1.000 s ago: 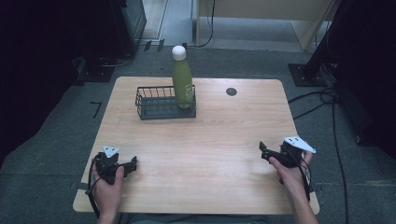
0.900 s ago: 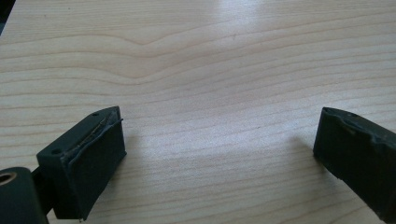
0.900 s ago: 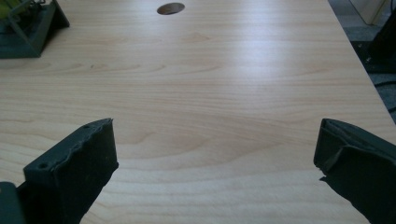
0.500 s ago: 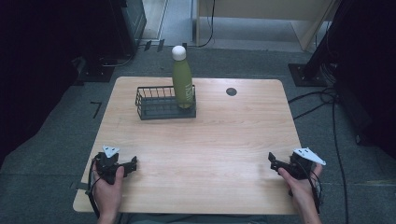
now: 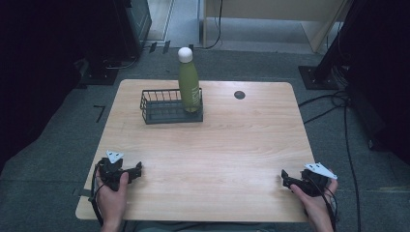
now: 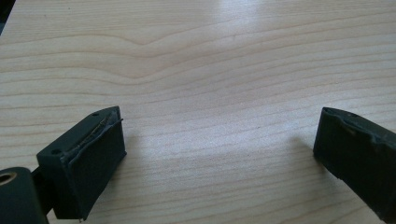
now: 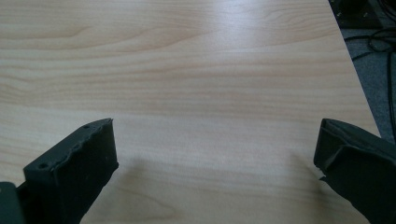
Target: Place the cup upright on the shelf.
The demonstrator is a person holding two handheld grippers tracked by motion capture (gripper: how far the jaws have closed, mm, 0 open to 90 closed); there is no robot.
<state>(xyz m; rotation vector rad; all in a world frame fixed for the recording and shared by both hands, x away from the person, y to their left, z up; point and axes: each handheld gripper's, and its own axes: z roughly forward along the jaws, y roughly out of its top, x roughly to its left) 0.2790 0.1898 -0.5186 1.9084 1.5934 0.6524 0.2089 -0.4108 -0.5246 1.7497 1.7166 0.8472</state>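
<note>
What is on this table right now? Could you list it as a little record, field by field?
table: light wood
basket: black wire, far side of the table
bottle: green, white cap, upright in the basket's right end
left gripper: open, near edge, holding nothing
right gripper: open, near edge, holding nothing

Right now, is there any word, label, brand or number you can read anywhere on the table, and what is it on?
No text reads clearly.
Green bottle standing in the black wire basket: a pale marking on its side, too small and blurred to read.
Wooden table: no writing; the dark round spot near the far edge carries no legible sign.
Left gripper and right gripper: jaws unmarked.
</note>
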